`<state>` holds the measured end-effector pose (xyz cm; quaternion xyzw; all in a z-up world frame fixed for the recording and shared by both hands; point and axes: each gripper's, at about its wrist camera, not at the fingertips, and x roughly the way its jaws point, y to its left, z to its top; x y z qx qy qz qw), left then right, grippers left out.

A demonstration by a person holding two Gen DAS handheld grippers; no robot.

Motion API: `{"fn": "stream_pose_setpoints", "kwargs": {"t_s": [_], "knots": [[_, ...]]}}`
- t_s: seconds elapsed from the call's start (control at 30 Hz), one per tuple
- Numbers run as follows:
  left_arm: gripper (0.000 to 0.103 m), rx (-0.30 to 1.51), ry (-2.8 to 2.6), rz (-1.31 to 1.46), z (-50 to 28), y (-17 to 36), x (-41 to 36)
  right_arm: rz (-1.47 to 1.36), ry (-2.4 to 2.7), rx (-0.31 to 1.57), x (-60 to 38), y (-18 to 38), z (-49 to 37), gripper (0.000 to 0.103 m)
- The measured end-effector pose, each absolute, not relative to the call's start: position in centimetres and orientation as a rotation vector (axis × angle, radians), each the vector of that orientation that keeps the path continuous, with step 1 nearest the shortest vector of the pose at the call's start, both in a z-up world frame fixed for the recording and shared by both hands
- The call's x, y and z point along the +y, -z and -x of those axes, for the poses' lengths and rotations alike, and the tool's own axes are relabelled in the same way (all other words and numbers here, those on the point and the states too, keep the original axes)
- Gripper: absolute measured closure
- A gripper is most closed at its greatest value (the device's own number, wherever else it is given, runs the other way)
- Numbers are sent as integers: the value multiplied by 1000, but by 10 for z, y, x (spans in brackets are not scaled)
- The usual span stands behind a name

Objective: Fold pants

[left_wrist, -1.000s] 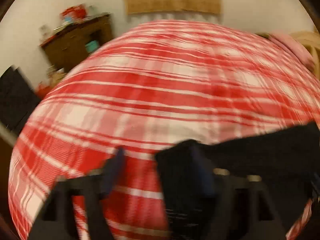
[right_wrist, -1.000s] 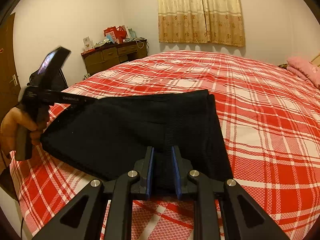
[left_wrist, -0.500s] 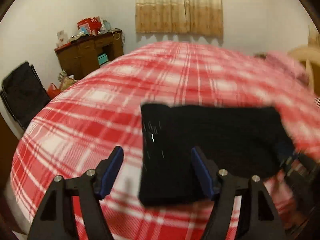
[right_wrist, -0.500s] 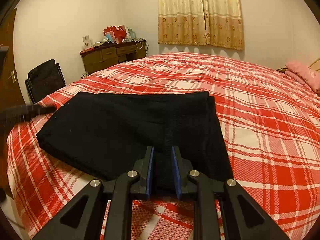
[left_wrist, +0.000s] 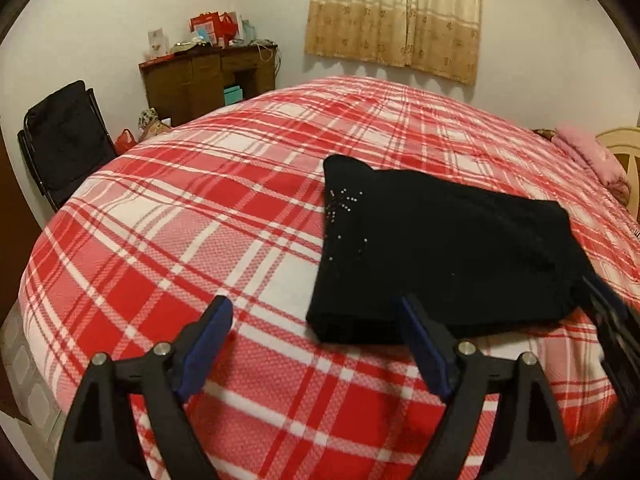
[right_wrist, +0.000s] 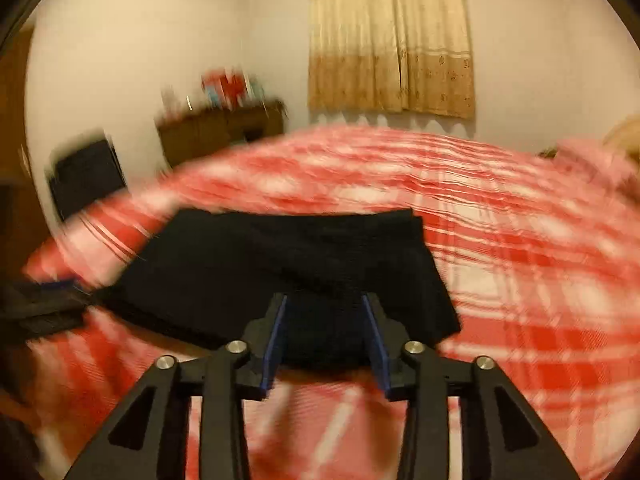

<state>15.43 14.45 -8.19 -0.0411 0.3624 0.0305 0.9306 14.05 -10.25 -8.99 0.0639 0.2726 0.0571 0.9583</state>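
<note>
Pants [left_wrist: 440, 248] folded flat on bed [left_wrist: 180, 240], fold looks done. Your left tongs [left_wrist: 316, 344] opening wide, empty; right tongs [right_wrist: 324, 336] opening, letting go, blurry though. Next: back off.

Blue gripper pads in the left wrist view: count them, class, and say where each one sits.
2: one pad over bare plaid bedspread, the other at the folded black pants' near edge. None look hidden.

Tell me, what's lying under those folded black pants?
The black pants lie on a red and white plaid bedspread, which shows all around them. The part of the spread beneath them is covered, so whether anything else lies there cannot be seen.
</note>
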Motion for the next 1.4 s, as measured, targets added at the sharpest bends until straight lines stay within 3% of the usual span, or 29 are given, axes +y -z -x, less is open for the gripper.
{"fn": "stream_pose_setpoints", "kwargs": {"t_s": [0.03, 0.2, 0.3, 0.63, 1.4], "knots": [[12, 742, -60, 87, -152, 82, 144, -141, -115, 578, -101, 92, -136, 39], [12, 707, -62, 81, -130, 76, 136, -238, -141, 691, -94, 113, -106, 38], [0, 643, -72, 27, -108, 68, 127, -247, -124, 686, -93, 108, -89, 38], [0, 536, -54, -112, -38, 52, 102, -231, 23, 539, -93, 61, -26, 38], [0, 447, 17, -85, 20, 33, 79, -181, 93, 446, -90, 41, 42, 37]]}}
